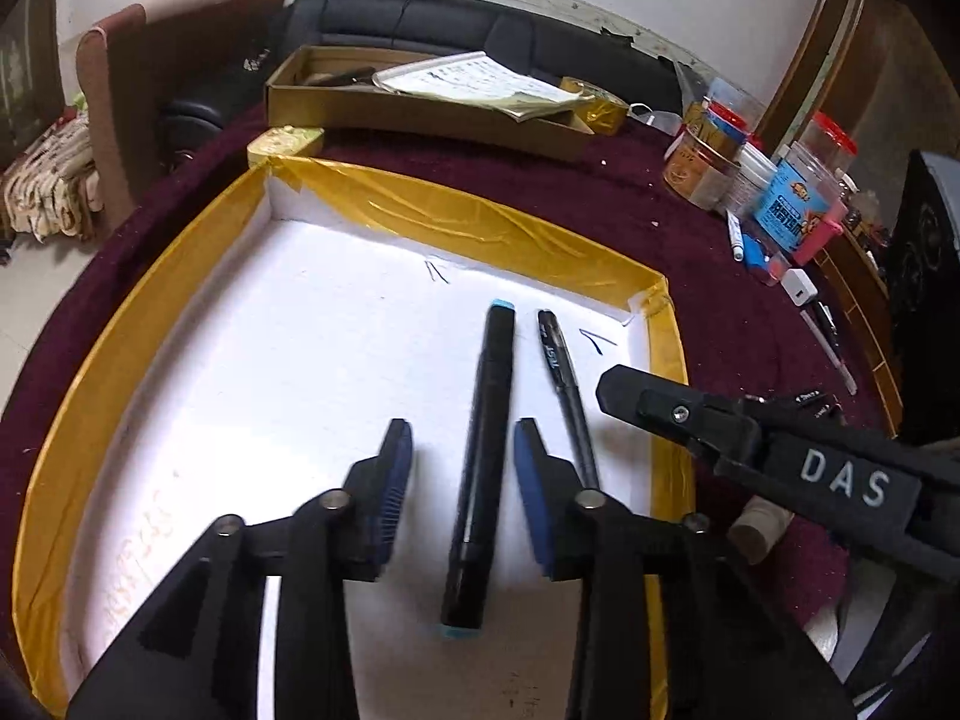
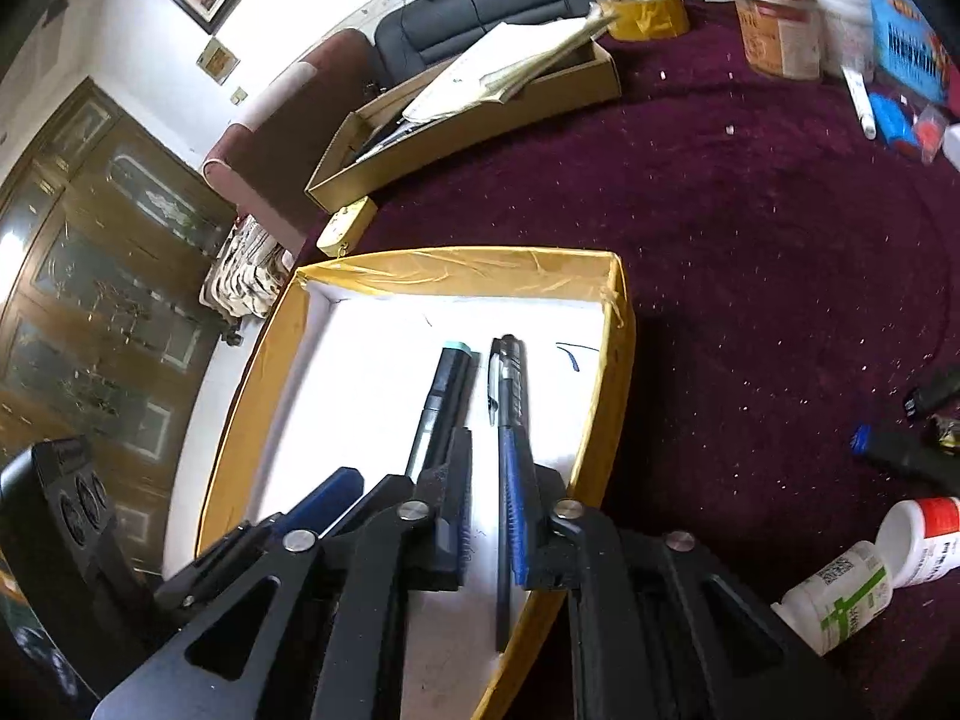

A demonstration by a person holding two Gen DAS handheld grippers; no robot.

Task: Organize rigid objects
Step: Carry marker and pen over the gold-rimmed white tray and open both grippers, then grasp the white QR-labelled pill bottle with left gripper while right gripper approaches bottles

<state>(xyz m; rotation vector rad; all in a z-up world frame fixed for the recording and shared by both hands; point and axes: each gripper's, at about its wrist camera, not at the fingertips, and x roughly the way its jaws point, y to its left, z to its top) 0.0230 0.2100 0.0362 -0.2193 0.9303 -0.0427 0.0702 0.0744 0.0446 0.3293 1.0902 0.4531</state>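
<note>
While both claws hover over the tray [image 1: 150, 324]:
Left claw [image 1: 463, 468]: spread, straddling marker [image 1: 480, 468] lengthwise.
Right claw [image 2: 487, 498]: spread around pen [image 2: 507, 420], axis pointing away.

White letters "DAS" stand on the black body of the right gripper [image 1: 612, 387]; other labels and print are too blurred to read.

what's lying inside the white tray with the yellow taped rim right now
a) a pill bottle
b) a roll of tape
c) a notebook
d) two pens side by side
d: the thick black marker with teal ends and the slim black ballpoint pen lie side by side on the floor of the white tray with the yellow taped rim.
</note>
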